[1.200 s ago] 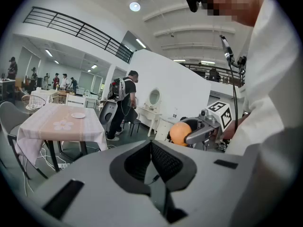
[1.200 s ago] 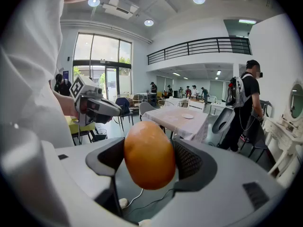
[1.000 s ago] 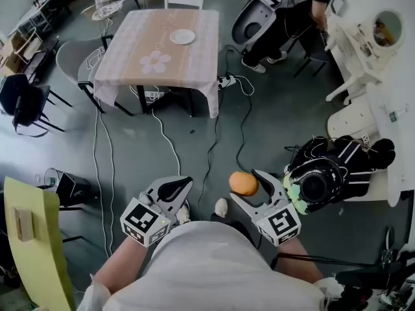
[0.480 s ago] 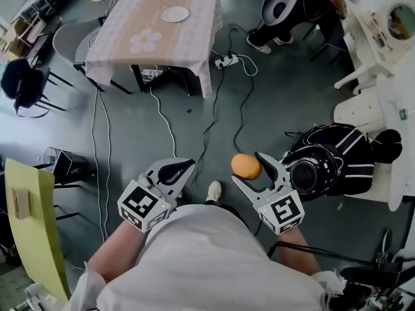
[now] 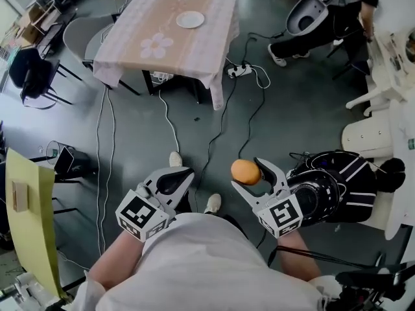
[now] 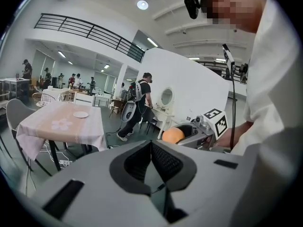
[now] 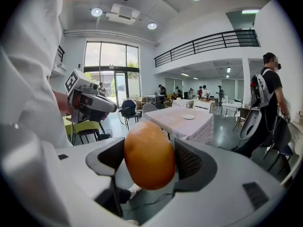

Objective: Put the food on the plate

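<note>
Food [image 7: 149,155], 1 round orange-brown piece, pinched at its middle between the jaws of the right hand-held gripper [image 5: 248,177], up in the air above the floor and well apart from the plate [image 5: 190,19]. Left hand-held gripper [image 5: 175,175] empty, jaws pressed together with nothing between them. Plate lying bare on the table [image 5: 139,28] at the far side, across open floor strewn with cables [image 5: 258,78].

Looks like the carry leg of the job, with the set-down not yet done. To do it well:

- Hold the squeeze firm but gentle: a rounded shape, likely to slip out or dent.
- Carry level, no swinging.
- Mind the cables underfoot on the walk over.
- Come in at the near edge of the table and bring the food low over the middle of the plate.
- Part the jaws only once touching or just above, so no rolling off onto the cloth.
- Spare left side free to steady the plate if needed.

Count: 1 piece of food, 1 plate, 1 table, 2 hand-held grippers, 1 loaded and 1 empty.
</note>
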`<state>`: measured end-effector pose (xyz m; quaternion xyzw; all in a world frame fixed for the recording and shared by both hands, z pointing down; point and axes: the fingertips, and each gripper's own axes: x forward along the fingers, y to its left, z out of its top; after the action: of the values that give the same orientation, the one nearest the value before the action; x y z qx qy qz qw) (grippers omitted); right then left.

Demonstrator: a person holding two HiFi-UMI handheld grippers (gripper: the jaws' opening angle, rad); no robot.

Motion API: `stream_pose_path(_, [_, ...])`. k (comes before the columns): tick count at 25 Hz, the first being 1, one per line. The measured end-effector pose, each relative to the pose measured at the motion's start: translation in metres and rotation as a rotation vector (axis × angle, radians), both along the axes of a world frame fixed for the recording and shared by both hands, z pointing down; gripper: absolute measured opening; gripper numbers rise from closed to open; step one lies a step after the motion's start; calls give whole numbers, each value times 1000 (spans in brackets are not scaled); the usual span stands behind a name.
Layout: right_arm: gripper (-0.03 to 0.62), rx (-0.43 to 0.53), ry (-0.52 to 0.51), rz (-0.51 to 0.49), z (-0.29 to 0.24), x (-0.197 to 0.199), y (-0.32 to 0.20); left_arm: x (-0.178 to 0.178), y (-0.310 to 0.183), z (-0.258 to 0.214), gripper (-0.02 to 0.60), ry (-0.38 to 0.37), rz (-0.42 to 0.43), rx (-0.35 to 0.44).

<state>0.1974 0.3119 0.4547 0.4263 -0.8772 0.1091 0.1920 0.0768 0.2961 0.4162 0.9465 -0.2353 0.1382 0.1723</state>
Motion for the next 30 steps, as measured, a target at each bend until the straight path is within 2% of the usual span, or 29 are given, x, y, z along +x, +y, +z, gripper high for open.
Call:
stream_pose_path(4, [342, -10, 9, 6, 1, -11, -60, -13, -59, 0, 11, 24, 0, 17])
stream_pose_path(10, [342, -2, 47, 34, -14, -49, -176, -58, -169, -15, 11, 63, 24, 33])
stream_pose_path(15, [342, 13, 75, 63, -26, -76, -258, -95, -237, -28, 11, 32, 85, 74])
stream_pose_path(19, [342, 8, 98, 47, -24, -83, -314, -119, -279, -28, 11, 53, 23, 57])
stream_pose_path(23, [342, -15, 101, 24, -8, -77, -382, -127, -313, -22, 11, 82, -58, 30])
stream_pose_path(30, [342, -44, 120, -103, 30, -65, -519, -127, -393, -25, 11, 31, -220, 43])
